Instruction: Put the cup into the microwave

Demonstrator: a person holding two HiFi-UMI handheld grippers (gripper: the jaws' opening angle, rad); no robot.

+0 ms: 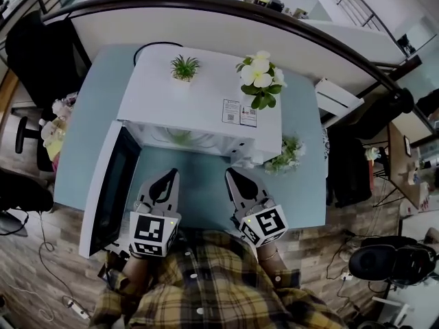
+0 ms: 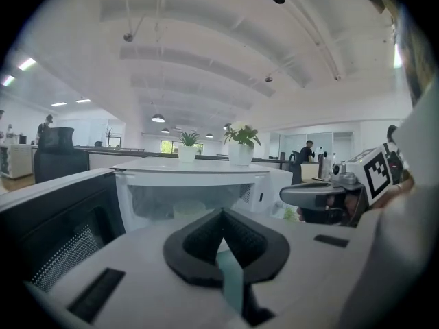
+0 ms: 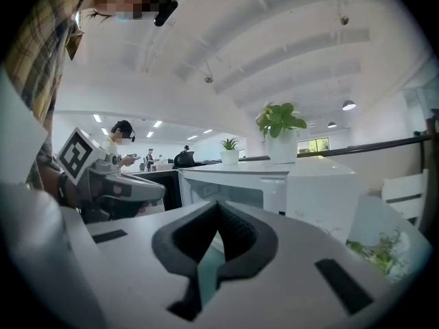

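A white microwave (image 1: 199, 94) stands on the light blue table (image 1: 302, 197) with its dark door (image 1: 110, 184) swung open to the left. In the left gripper view a pale cup (image 2: 186, 209) stands inside the cavity; in the head view it is only a faint greenish shape (image 1: 180, 137). My left gripper (image 1: 171, 173) hangs over the table in front of the opening, shut and empty (image 2: 221, 214). Beside it on the right, my right gripper (image 1: 230, 172) is also shut with nothing between its fingers (image 3: 218, 205). Neither touches the microwave.
On top of the microwave stand a small spiky plant (image 1: 184, 67) and a pot of white flowers (image 1: 259, 77). Another leafy plant (image 1: 287, 155) sits on the table by the microwave's right front corner. A black office chair (image 1: 31, 53) stands at the left.
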